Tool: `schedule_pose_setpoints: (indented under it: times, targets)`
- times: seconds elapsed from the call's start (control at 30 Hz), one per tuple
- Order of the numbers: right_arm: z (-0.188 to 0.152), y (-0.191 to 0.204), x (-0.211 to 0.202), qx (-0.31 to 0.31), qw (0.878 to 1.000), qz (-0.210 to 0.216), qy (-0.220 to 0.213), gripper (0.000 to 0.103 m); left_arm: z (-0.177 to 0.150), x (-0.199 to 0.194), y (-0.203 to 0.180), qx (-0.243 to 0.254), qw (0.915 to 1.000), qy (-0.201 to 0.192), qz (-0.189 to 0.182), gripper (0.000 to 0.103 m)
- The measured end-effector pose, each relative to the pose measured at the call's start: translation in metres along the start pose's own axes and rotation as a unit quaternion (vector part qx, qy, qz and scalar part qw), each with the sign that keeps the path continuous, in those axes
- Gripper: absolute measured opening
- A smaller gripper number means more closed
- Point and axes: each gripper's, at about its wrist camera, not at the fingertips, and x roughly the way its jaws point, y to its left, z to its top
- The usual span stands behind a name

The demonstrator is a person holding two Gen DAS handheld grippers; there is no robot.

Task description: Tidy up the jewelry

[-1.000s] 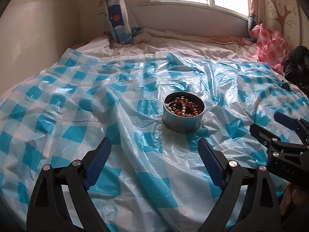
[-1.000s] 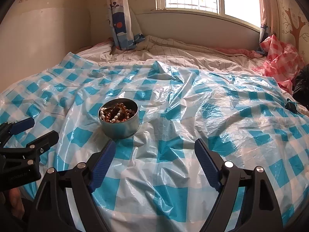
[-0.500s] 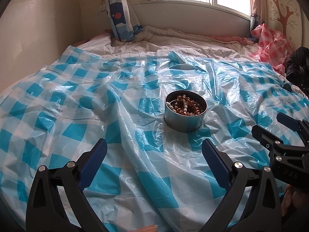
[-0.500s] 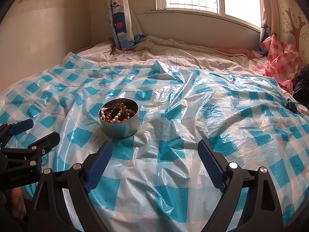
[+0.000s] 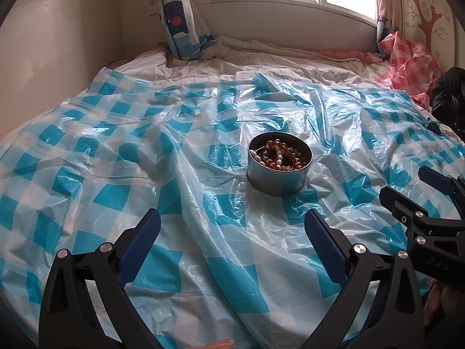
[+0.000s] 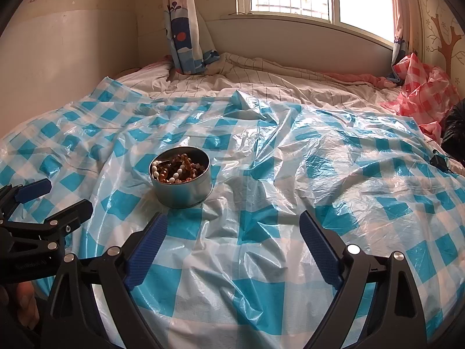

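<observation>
A round metal tin (image 5: pixel 278 184) stands on the checked plastic sheet, full of amber and white bead jewelry (image 5: pixel 279 154). My left gripper (image 5: pixel 231 218) is open with nothing between its blue pads, a little short of the tin. In the right wrist view the tin (image 6: pixel 183 196) and its beads (image 6: pixel 179 169) sit ahead and to the left of my right gripper (image 6: pixel 233 219), which is open and empty too. Each gripper shows in the other's view: the right gripper (image 5: pixel 407 182) to the tin's right, the left gripper (image 6: pixel 64 195) to its left.
A crinkled blue-and-white checked plastic sheet (image 5: pixel 116 157) covers the bed. Striped bedding (image 6: pixel 261 81) and a curtain (image 6: pixel 186 29) lie behind, under the window. A red checked bag (image 6: pixel 424 93) and a black bag (image 5: pixel 447 93) sit at the far right, and a wall closes the left.
Both grippers' jaws have spread a little wider. The tin and the hands have stayed in place.
</observation>
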Motion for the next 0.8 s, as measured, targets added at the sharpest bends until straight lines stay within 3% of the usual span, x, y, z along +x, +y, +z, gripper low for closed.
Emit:
schedule_pose_setpoints:
  times: [0.23,0.4,0.67,0.8]
  targets:
    - [0.000,0.000,0.000,0.000,1.000,0.000,0.000,0.089,0.000,0.007,-0.004,0.005,0.9999,0.016,-0.002,0.095]
    - [0.000,0.000,0.000,0.000,1.000,-0.001,0.001,0.089,0.000,0.009,-0.001,-0.004,0.9992,0.020,-0.034,0.095]
    - [0.000,-0.002,0.001,0.010,1.000,0.001,-0.003,0.089,-0.001,0.022,0.017,-0.052,0.9967,0.056,-0.027,0.095]
    - [-0.001,-0.004,-0.003,0.011,1.000,0.000,-0.015,0.093,-0.002,0.016,0.026,-0.074,0.9961,0.046,-0.016,0.095]
